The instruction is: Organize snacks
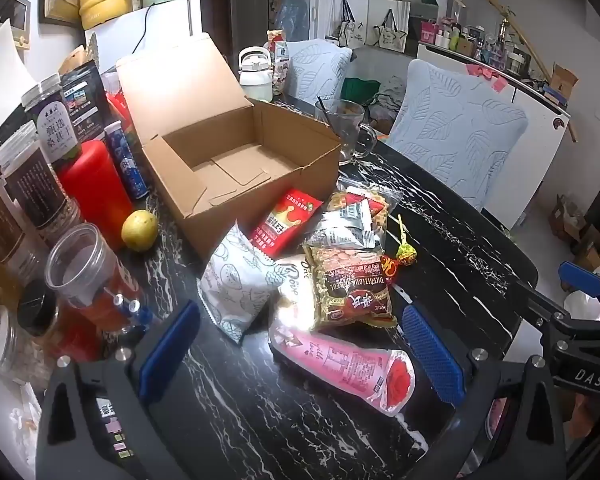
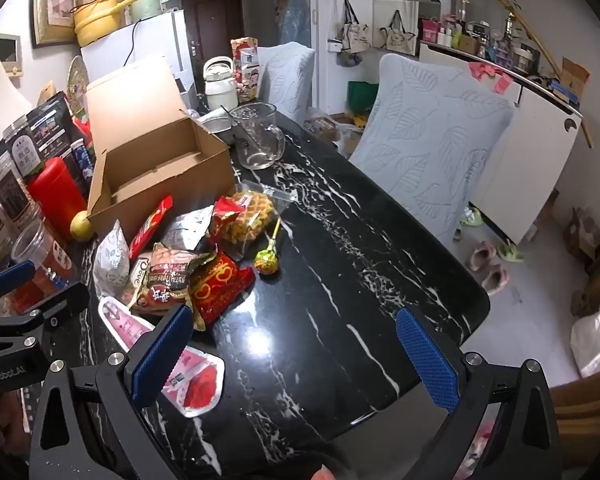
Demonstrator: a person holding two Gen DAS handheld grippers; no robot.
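Cardboard makes up the box (image 1: 236,156) ahead and left of the left gripper (image 1: 300,354), flaps up, nothing visible inside but its folded bottom. Between box and gripper lies the snack heap on the black marble table (image 1: 452,232): a red pack (image 1: 284,220) leaning against the box's front wall, a white pouch (image 1: 238,280) just ahead of the left finger, a cereal pack (image 1: 350,286) on top of the pile, a silver pack (image 1: 340,228) behind it, and a pink pouch (image 1: 348,368) lying flat between the spread fingers (image 1: 432,356), touching neither. A lollipop (image 1: 404,248) rests ahead and right. Far left stand jars (image 1: 32,184), a red canister (image 1: 94,188), a clear cup (image 1: 84,268) and a lemon (image 1: 139,230). A glass mug (image 1: 346,130) sits beyond the box. The left gripper hovers released, jaws wide, above the table. At the right edge, the right gripper (image 1: 580,312) shows side-on.

From the right wrist, the right gripper (image 2: 296,354) is also released, jaws wide, over bare marble (image 2: 340,280). The heap lies ahead and left: pink pouch (image 2: 196,380) partly under the left finger (image 2: 160,356), cereal pack (image 2: 168,280), a red-gold pack (image 2: 216,288), waffle bag (image 2: 248,216), lollipop (image 2: 266,262). The box (image 2: 156,172) is farther ahead-left, the mug (image 2: 258,142) beyond it. The left gripper (image 2: 8,300) shows at the left edge.
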